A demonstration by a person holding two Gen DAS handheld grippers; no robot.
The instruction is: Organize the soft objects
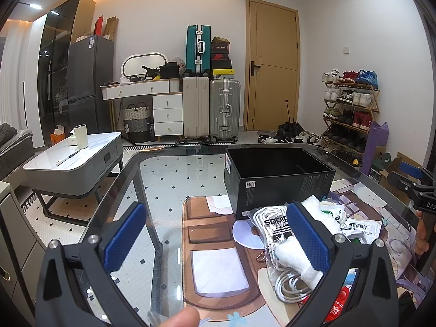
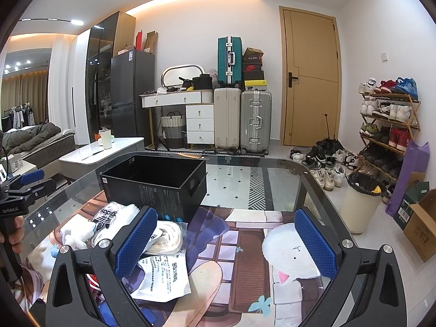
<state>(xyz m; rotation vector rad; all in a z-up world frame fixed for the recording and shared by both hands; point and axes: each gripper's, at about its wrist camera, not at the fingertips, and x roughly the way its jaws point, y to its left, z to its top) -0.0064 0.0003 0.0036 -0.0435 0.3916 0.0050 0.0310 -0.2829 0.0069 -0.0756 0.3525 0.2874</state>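
Left wrist view shows my left tongs (image 1: 215, 241) spread wide and empty above the glass surface (image 1: 163, 179), with the pile of soft things under and just past their right pad. Nearest that pad lie a white plush toy (image 1: 291, 253), a coil of white cable (image 1: 291, 283) and a clear striped-logo bag (image 1: 272, 226); a white printed packet (image 1: 359, 227) sits farther right. The black box (image 1: 280, 182) stands open just beyond the pile, and I judge it the place these things belong.

From the right wrist view, my right tongs (image 2: 227, 242) are likewise spread and holding nothing. The pile lies at their left pad: the printed packet (image 2: 163, 275) right beneath it, a bag of white cord (image 2: 169, 235) just behind, the plush toy (image 2: 77, 234) farther left. The box (image 2: 155, 182) is ahead and to the left.

My worry is the overlap. The things touch and lie on each other, so closing on one could drag a neighbour along, and the slick bags could slip from the pads. Both tongs work the same heap, so they could knock together. The box looks light; a nudge might shove it across the glass.
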